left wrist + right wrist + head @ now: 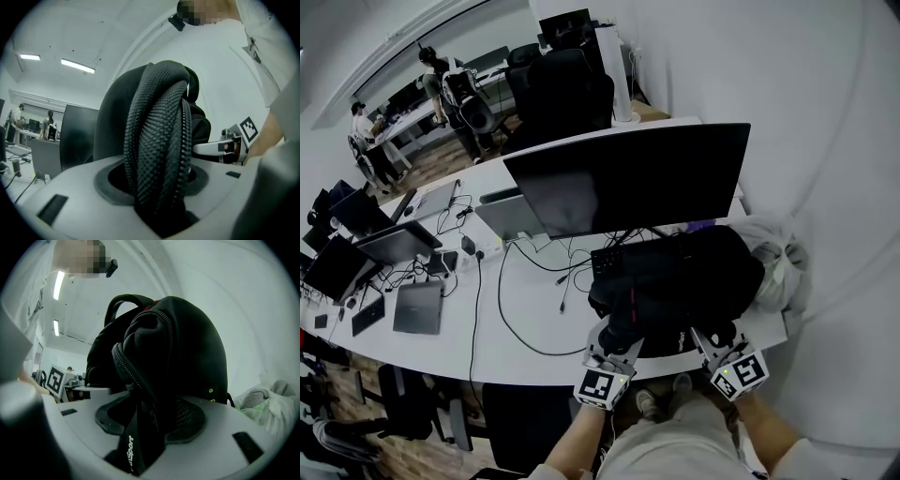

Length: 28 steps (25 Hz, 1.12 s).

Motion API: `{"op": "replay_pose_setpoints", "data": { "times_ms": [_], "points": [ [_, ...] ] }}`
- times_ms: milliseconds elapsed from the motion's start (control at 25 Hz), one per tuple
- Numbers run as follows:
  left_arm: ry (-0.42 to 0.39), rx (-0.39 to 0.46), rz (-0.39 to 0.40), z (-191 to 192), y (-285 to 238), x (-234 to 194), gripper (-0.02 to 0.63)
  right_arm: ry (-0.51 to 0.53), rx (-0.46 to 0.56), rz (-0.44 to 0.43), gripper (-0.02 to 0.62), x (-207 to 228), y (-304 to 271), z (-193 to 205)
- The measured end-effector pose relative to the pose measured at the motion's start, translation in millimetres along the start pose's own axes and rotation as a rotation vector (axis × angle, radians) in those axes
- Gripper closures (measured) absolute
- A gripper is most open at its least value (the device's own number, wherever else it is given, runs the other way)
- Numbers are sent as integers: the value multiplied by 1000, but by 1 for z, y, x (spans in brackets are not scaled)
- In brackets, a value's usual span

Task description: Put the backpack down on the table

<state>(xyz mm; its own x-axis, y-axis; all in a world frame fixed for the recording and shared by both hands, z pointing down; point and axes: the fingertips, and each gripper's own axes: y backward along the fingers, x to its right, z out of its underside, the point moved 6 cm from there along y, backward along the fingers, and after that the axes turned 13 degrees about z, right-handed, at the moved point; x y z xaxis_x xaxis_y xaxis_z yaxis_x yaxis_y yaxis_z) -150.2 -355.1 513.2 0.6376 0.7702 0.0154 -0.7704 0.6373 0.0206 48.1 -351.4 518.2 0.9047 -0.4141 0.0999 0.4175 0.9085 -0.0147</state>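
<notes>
The black backpack (694,272) lies on the white table (534,328) at its near right end, in front of the monitor. My left gripper (617,336) is at the pack's near left side. In the left gripper view a thick padded mesh strap (157,140) runs up between the jaws of the left gripper (161,206), which stand apart and do not squeeze it. My right gripper (712,337) is at the near right side. A black strap with white print (136,432) lies loose between the spread jaws of the right gripper (140,446), with the backpack (187,343) bulking behind.
A large dark monitor (628,178) stands just behind the pack, with a keyboard (614,258) under it. A white plastic bag (778,262) lies to the right by the wall. Cables and laptops (419,307) cover the table's left part. People stand far back.
</notes>
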Motion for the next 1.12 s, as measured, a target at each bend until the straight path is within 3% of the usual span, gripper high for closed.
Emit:
{"op": "replay_pose_setpoints", "data": {
  "times_ms": [600, 1120],
  "points": [
    [-32, -42, -9, 4, 27, 24, 328, 42, -28, -58, 403, -6, 20, 10],
    [-20, -32, -171, 11, 68, 52, 324, 47, -47, -112, 403, -3, 56, 17]
  ]
}}
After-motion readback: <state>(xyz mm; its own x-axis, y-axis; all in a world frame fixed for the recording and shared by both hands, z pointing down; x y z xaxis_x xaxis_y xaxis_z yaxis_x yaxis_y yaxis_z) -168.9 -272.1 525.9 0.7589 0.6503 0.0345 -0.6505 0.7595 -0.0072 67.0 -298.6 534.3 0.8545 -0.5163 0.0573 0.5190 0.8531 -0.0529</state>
